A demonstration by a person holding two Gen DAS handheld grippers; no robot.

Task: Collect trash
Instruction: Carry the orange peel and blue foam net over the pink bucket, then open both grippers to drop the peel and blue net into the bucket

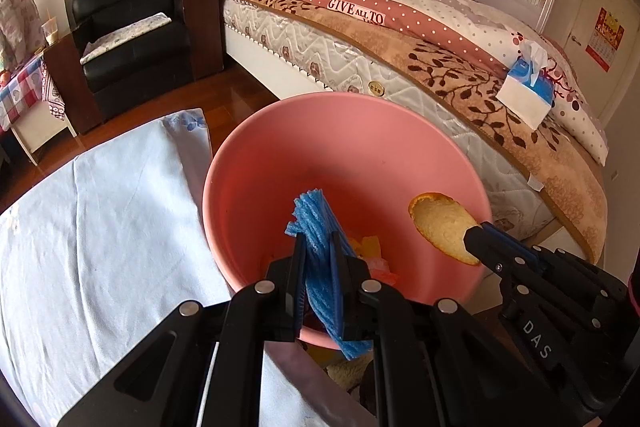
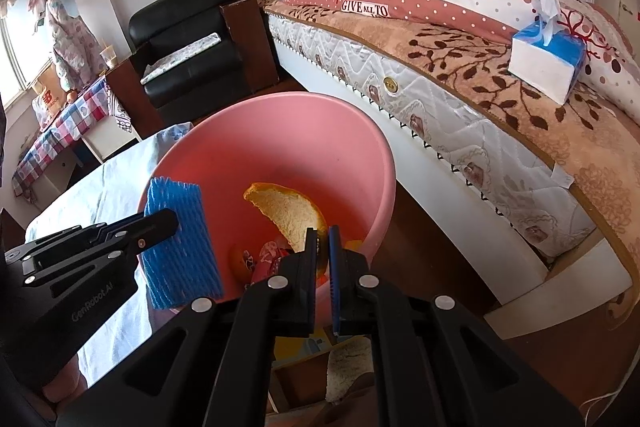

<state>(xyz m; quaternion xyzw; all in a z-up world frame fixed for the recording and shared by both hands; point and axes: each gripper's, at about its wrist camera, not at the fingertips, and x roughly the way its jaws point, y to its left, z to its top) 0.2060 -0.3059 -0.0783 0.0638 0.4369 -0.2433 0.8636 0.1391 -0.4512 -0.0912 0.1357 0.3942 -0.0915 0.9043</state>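
A pink bin [image 1: 320, 147] [image 2: 280, 131] stands beside the bed, with several bits of coloured rubbish at its bottom. My left gripper [image 1: 318, 247] [image 2: 168, 223] is shut on a blue foam fruit net [image 1: 316, 227] [image 2: 176, 239] and holds it over the bin's near rim. My right gripper [image 2: 323, 239] [image 1: 474, 233] is shut on an orange peel [image 2: 286, 215] [image 1: 440, 227], which hangs above the bin's inside, pith side showing.
A table under a pale blue cloth [image 1: 100, 227] [image 2: 120, 171] lies left of the bin. A bed [image 1: 400, 67] with a tissue box [image 1: 524, 91] [image 2: 548, 63] runs along the right. A black armchair [image 1: 132, 39] stands behind. Wooden floor shows between them.
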